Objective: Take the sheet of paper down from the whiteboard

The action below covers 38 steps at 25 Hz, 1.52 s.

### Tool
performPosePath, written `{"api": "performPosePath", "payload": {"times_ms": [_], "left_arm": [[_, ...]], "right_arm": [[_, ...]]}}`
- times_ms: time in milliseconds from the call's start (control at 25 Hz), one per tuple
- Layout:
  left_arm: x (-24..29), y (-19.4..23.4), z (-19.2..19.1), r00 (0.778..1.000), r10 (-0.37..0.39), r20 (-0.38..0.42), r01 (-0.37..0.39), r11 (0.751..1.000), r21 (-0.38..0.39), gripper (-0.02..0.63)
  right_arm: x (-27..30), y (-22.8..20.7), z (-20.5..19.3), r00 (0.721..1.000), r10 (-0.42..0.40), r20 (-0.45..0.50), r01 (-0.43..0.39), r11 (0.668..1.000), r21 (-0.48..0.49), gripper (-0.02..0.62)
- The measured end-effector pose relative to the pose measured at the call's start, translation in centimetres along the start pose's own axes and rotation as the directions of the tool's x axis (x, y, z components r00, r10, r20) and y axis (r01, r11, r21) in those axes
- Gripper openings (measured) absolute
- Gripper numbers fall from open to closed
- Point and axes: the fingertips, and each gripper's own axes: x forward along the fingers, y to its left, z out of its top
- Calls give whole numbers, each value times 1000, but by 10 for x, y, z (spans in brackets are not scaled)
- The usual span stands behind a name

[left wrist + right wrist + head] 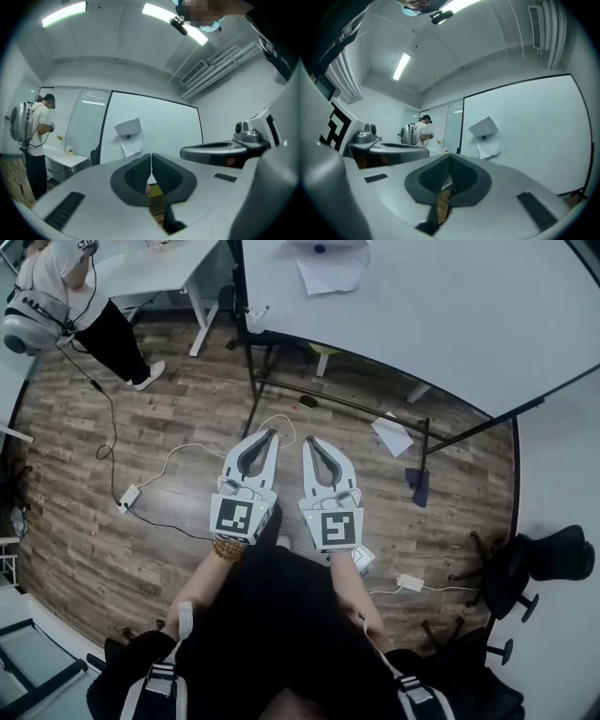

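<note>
white paper sheet (127, 126) on whiteboard (168, 124), well beyond left gripper (151, 158)

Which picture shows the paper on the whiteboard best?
The right gripper view: the paper looks biggest, with its folded top clear. The left gripper view shows it smaller; the head view sees it steeply from above.

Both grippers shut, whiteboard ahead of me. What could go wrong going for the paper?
A dark magnet pins the sheet of paper to the whiteboard: a hard pull may tear it or drop the magnet. The left gripper and right gripper must open first. The white cable on the floor could trip you.
</note>
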Motion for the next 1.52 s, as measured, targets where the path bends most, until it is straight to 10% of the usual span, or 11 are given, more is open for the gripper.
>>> {"api": "performPosePath", "payload": {"times_ms": [1520], "left_arm": [[236, 145, -27, 996, -85, -27, 82, 994, -71, 15]], "right_arm": [[238, -115, -22, 992, -104, -69, 103, 995, -16, -2]]}}
